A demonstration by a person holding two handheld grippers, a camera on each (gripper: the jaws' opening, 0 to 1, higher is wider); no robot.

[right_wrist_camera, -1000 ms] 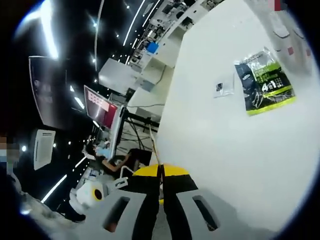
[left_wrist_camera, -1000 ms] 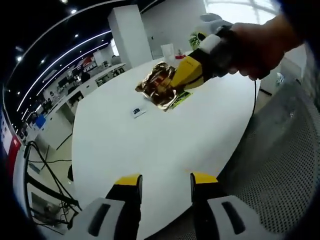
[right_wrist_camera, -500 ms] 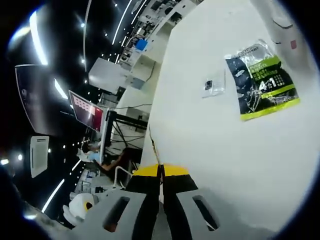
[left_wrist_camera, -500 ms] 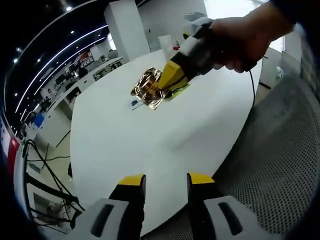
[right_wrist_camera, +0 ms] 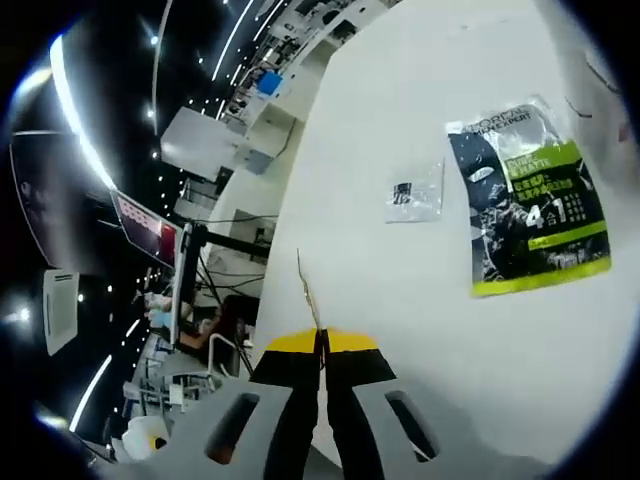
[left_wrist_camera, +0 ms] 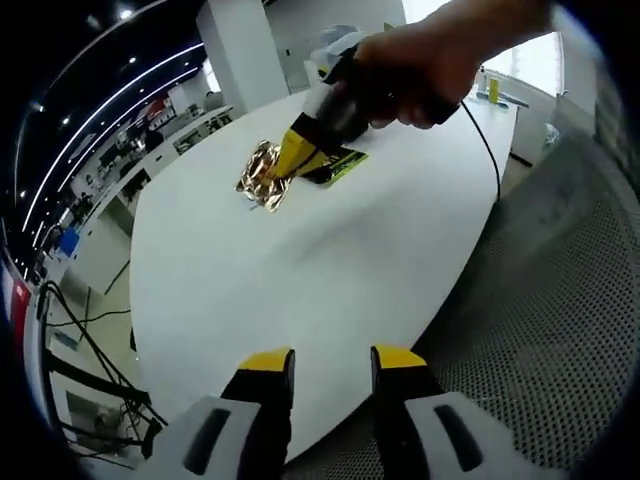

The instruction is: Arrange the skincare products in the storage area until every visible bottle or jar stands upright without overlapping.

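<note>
Nearest in, the left gripper (left_wrist_camera: pixel 322 362) hangs over the near edge of the white table (left_wrist_camera: pixel 300 290) with its 2 jaws parted and nothing between them; a mesh chair back (left_wrist_camera: pixel 560 330) sits off to its right; far ahead of it, the right gripper (left_wrist_camera: pixel 283 171) is carried by a hand (left_wrist_camera: pixel 425 60) and its jaws are pressed together on a crumpled gold foil sachet (left_wrist_camera: pixel 258 178), with a dark and green packet (left_wrist_camera: pixel 335 166) lying flat on the table just beyond.

In the right gripper view, the right gripper (right_wrist_camera: pixel 321 350) shows 2 jaws pinched tight with only a thin foil edge (right_wrist_camera: pixel 309 293) poking out ahead of them; ahead and to its right lies the green packet (right_wrist_camera: pixel 528 213), flat, with a small clear sachet (right_wrist_camera: pixel 413 195) just beside it on its left.

The risk, as I judge it: that grip is on thin foil only, so a quick swing could let the sachet slip or tear; setting it down carelessly could land it on the green packet, and that is overlap.
</note>
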